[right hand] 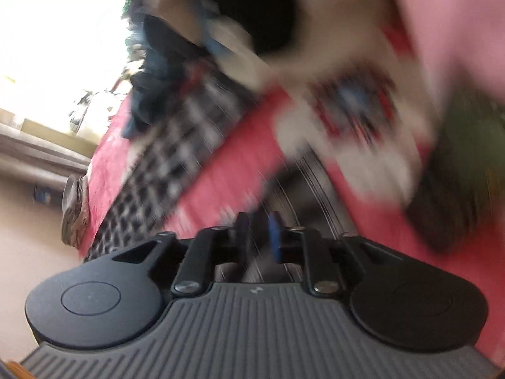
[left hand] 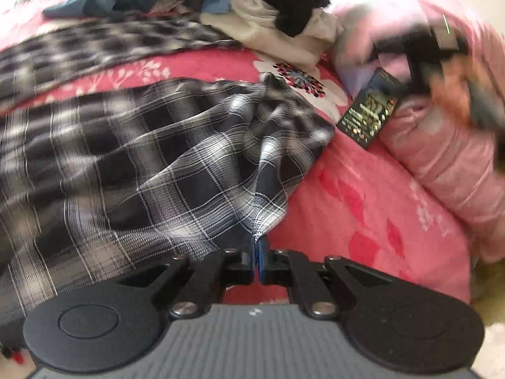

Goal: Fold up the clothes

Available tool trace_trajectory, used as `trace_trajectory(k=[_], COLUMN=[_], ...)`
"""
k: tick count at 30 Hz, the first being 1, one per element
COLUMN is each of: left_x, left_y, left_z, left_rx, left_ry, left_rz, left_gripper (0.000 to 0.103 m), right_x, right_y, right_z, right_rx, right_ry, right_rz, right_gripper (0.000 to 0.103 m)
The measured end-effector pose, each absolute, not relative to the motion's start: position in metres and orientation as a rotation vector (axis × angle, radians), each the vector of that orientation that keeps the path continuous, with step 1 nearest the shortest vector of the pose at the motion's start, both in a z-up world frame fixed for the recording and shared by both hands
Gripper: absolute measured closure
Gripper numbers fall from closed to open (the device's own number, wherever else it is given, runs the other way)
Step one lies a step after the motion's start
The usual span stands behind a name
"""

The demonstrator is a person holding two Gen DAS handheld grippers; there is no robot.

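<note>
Left wrist view: my left gripper point(left hand: 257, 254) pinches the plaid shirt point(left hand: 151, 158), sprawled unfolded ahead and leftward. My right gripper point(right hand: 258, 232) is partly open, empty. Folding has barely begun; more clothes point(left hand: 271, 15) wait beyond.

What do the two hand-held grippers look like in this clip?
Both look alike. The left hand-held gripper and right hand-held gripper each have a grey ribbed body with a small pale mark, two round black discs at the sides, black linkage arms with silver screws, and black fingers with blue pads. No cables or sleeves are visible.
</note>
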State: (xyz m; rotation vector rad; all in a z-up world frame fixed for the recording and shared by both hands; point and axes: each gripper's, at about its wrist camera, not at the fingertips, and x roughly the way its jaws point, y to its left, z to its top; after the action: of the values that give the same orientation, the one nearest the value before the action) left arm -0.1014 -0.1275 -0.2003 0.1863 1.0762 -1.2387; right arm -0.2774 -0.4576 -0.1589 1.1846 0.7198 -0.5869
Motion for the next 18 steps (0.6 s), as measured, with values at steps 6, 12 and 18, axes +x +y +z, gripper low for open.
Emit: trace_trajectory(k=[6, 12, 18], left_x=[-0.088, -0.074, -0.057], left_y=[-0.123, -0.114, -0.100], left_z=[-0.200, -0.208, -0.225], left_rx=[0.096, -0.049, -0.221], left_ry=[1.120, 1.184, 1.276], left_rz=[-1.188, -1.089, -1.015], left_gripper=[0.100, 0.100, 0.100], right_x=[-0.334, -0.273, -0.215], right_y=[-0.439, -0.450, -0.451], right_z=[-0.242, -0.220, -0.165], right_rx=[1.495, 1.425, 1.258], right_ry=[0.591, 0.454, 0.408], right_rz=[-0.723, -0.523, -0.283], right_gripper=[0.069, 0.070, 0.055])
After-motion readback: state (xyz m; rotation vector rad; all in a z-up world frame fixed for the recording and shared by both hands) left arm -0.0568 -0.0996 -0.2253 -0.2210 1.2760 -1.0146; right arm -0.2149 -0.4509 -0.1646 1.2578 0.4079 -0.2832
